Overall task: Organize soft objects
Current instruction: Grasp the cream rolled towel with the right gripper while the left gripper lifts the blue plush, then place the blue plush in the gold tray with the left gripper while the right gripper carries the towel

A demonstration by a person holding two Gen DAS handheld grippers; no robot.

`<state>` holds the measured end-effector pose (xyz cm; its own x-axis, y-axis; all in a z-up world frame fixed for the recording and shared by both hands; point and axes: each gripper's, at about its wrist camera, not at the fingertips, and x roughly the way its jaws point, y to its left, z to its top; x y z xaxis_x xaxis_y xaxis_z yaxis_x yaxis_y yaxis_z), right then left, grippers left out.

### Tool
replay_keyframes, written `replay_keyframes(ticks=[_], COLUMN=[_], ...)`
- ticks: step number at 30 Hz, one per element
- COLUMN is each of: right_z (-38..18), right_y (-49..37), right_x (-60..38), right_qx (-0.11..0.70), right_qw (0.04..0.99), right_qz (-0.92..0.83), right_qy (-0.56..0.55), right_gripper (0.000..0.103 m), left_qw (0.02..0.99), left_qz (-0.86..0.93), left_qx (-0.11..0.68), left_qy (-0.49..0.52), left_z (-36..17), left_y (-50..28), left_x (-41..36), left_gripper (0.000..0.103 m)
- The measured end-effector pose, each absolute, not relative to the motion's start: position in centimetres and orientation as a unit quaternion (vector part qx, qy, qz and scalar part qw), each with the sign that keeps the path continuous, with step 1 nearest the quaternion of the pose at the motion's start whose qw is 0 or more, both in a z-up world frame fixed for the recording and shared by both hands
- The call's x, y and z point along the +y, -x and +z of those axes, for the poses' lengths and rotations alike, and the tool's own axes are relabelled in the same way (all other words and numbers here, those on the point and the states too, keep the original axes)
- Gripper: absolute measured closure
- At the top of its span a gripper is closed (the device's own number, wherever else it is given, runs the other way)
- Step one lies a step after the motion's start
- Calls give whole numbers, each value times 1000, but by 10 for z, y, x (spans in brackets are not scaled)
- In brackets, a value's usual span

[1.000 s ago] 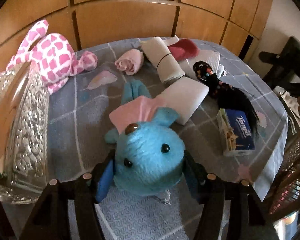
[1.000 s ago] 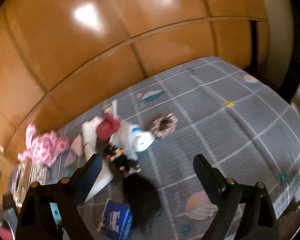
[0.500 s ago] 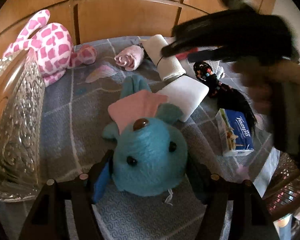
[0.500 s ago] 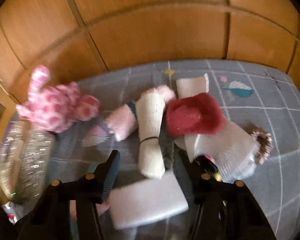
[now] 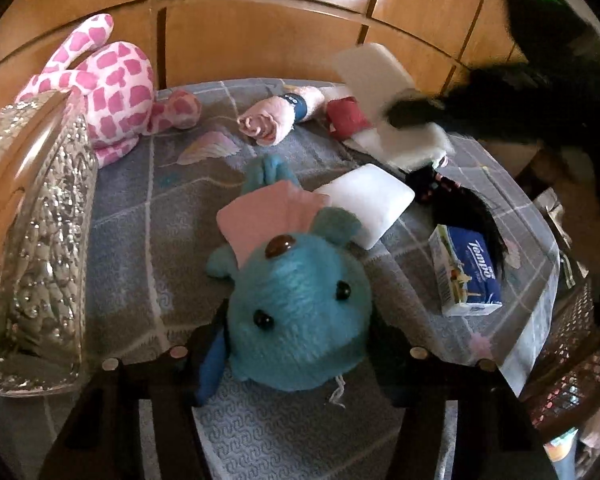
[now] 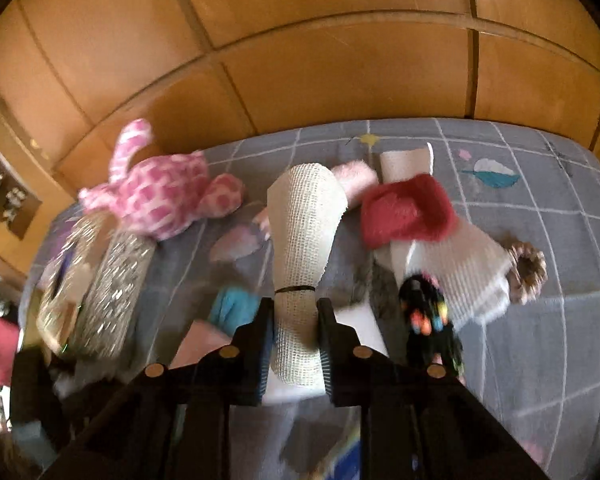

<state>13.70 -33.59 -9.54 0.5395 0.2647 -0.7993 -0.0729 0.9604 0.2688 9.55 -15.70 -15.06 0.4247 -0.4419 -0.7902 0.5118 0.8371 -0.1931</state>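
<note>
white roll [image 6: 300, 248]: clamped in right gripper [image 6: 294, 336], jaws just closed | blue plush [image 5: 296, 316]: left gripper [image 5: 300, 344] clamped, beside roll

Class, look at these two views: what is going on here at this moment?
A person is sorting soft things on a grey patterned bedspread, a gripper in each hand. The left gripper has a blue plush toy between its fingers. The right gripper, whose fingers have just been closing, is clamped on a rolled white knit cloth tied with a black band. A pink giraffe plush, a red fuzzy item and a tissue pack lie around.
</note>
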Motion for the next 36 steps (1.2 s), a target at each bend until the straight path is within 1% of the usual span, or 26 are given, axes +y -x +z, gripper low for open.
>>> replay_keyframes(ticks=[5,10,19,22,27,31,34,36], right_z=[-114,-146,-150,-149,-147,-147,-147,-148], right_y=[-109,-109,-110,-109,-109,-109,-109,-109], right_x=[-338,-338,-339,-337,-335,-333,-331,-331], right_qx=[496,527,524,523,521,519,518,519], right_qw=[859,843,844,846,848,850,851,850], right_qz=[95,66,71,69,67,66,67,69], right_qy=[-90,-87,-86,-81,-75,-67,-61,-57], right_gripper=[83,83,83,83,83,83,83,83], left_qw=[847,857,886,899,921,933,940,943], left_qz=[-275,-273,-277,-259,-200,-143,-82,-47], left_qx=[454,436,373,354,334,326,325,323], left_qy=[-33,-37,-14,4,27,42,61,68], left_z=[-144,-126,-57,-28,-3,7,11,8], left_y=[-93,-87,-83,-101,-139,-161,-176,-174], left_x=[-153,-149,-128,-105,-56,-8,43,72], left_gripper=[43,44,44,44,44,44,44,44])
